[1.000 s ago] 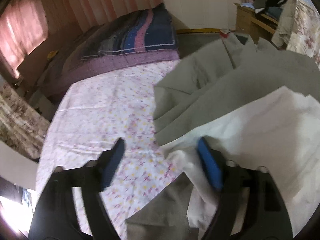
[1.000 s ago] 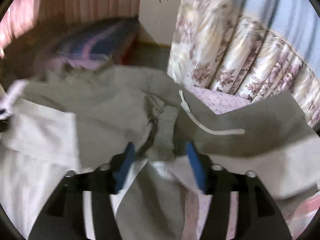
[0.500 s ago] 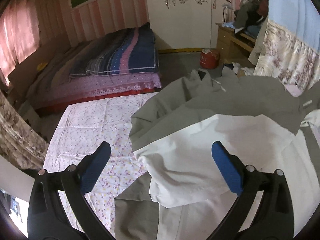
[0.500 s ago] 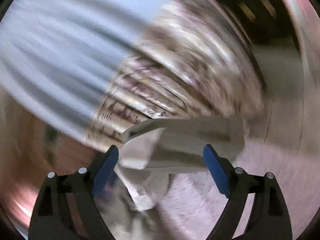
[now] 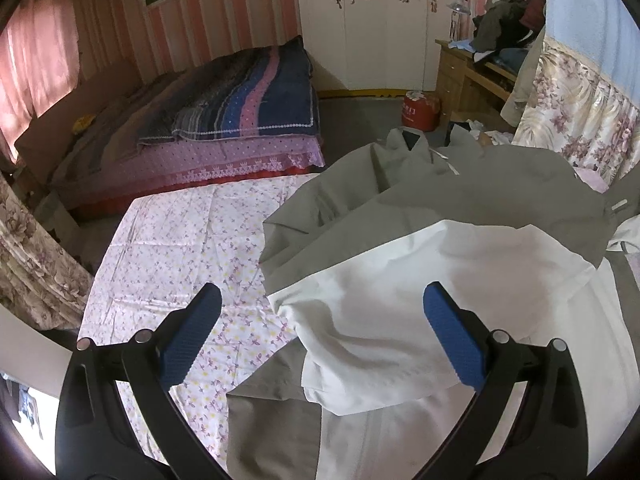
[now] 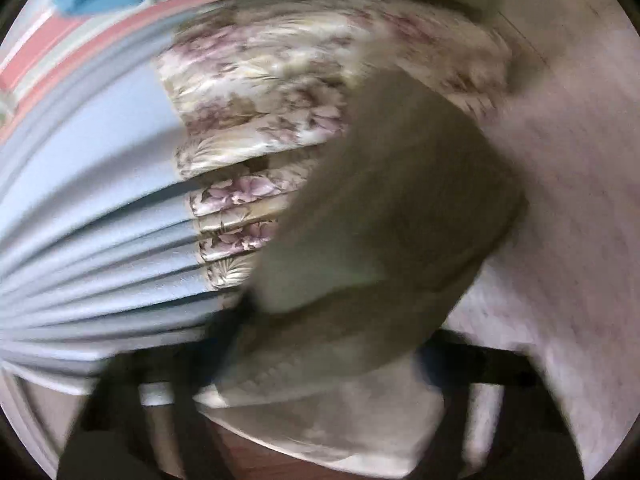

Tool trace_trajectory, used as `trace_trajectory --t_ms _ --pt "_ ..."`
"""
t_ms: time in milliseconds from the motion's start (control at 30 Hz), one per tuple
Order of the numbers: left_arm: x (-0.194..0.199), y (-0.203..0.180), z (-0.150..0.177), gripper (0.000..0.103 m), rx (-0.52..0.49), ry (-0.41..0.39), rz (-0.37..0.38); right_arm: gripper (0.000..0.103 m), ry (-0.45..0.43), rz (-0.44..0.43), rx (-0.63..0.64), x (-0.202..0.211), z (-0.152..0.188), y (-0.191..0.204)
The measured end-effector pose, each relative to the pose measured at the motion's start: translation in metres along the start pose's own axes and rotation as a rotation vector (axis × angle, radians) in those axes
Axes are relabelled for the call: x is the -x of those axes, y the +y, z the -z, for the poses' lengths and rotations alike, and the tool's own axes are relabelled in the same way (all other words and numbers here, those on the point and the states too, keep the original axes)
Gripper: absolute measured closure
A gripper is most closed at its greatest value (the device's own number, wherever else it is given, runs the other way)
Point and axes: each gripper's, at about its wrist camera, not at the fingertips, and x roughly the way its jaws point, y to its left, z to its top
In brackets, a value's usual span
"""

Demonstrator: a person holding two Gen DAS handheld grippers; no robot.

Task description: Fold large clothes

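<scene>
A large grey-green garment (image 5: 472, 196) with a white lining (image 5: 420, 300) lies crumpled on a floral sheet (image 5: 188, 240). My left gripper (image 5: 320, 332) is open above its near white fold, holding nothing. In the right wrist view the picture is smeared by motion. A grey-green flap of the garment (image 6: 380, 232) fills the middle and covers the fingertips of my right gripper (image 6: 320, 360). I cannot tell whether its jaws hold the cloth.
A bed with a dark striped quilt (image 5: 240, 100) stands beyond the sheet. A white wardrobe (image 5: 372, 20), a red container (image 5: 420, 110) and a cluttered wooden desk (image 5: 472, 68) are at the back. A floral and blue curtain (image 6: 120, 200) hangs at the right.
My left gripper has opened wide, let go of the cloth and lifted back. My right gripper has swung fast toward the curtain, and its view has blurred.
</scene>
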Motion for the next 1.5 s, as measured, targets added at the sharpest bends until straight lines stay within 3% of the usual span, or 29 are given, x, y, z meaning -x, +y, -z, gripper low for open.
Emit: trace_trajectory --t_ms 33,67,167,433,600,733,900,1033,1133,1200,1233,1267,1333,1400,1500 --pt "-0.001 0.001 0.0 0.003 0.002 0.001 -0.001 0.086 -0.009 0.042 0.108 -0.001 -0.005 0.016" --pt "-0.002 0.003 0.0 0.003 0.005 0.003 -0.002 0.095 -0.03 0.088 0.207 -0.003 -0.006 0.031" --pt "-0.006 0.007 -0.001 0.003 0.022 0.013 0.003 0.098 -0.065 0.177 0.445 -0.009 -0.007 0.07" --pt "-0.009 0.009 0.0 0.003 0.031 0.019 -0.001 0.099 -0.081 0.299 0.863 -0.022 0.004 0.132" --pt "-0.007 0.011 0.0 0.003 0.03 0.013 -0.009 0.1 -0.04 0.225 1.055 -0.031 0.047 0.18" --pt "-0.007 0.013 -0.001 0.003 0.035 0.016 -0.007 0.1 0.092 0.077 1.217 -0.035 0.121 0.217" --pt "-0.009 0.016 -0.001 0.003 0.039 0.019 -0.012 0.1 0.31 -0.082 1.36 -0.039 0.231 0.224" --pt "-0.006 0.022 -0.003 0.003 0.051 0.007 -0.028 0.1 0.539 -0.197 1.456 -0.038 0.338 0.198" --pt "-0.004 0.031 -0.005 0.003 0.066 -0.003 -0.044 0.1 0.698 -0.193 1.546 -0.043 0.41 0.152" --pt "-0.004 0.038 -0.006 0.003 0.09 -0.001 -0.041 0.089 0.861 -0.059 1.606 -0.061 0.452 0.103" --pt "-0.005 0.041 -0.006 0.003 0.101 0.003 -0.038 0.069 0.983 0.048 1.62 -0.072 0.471 0.067" --pt "-0.007 0.045 -0.006 0.003 0.113 0.013 -0.03 0.048 1.046 0.119 1.647 -0.074 0.481 0.045" --pt "-0.01 0.047 -0.005 0.003 0.118 0.028 -0.023 0.042 1.143 0.2 1.672 -0.073 0.489 0.016" --pt "-0.013 0.046 -0.004 0.003 0.113 0.03 -0.034 0.039 1.159 0.195 1.647 -0.067 0.481 0.014" --pt "-0.017 0.043 -0.004 0.003 0.104 0.039 -0.039 0.028 1.101 0.15 1.577 -0.056 0.44 0.045"
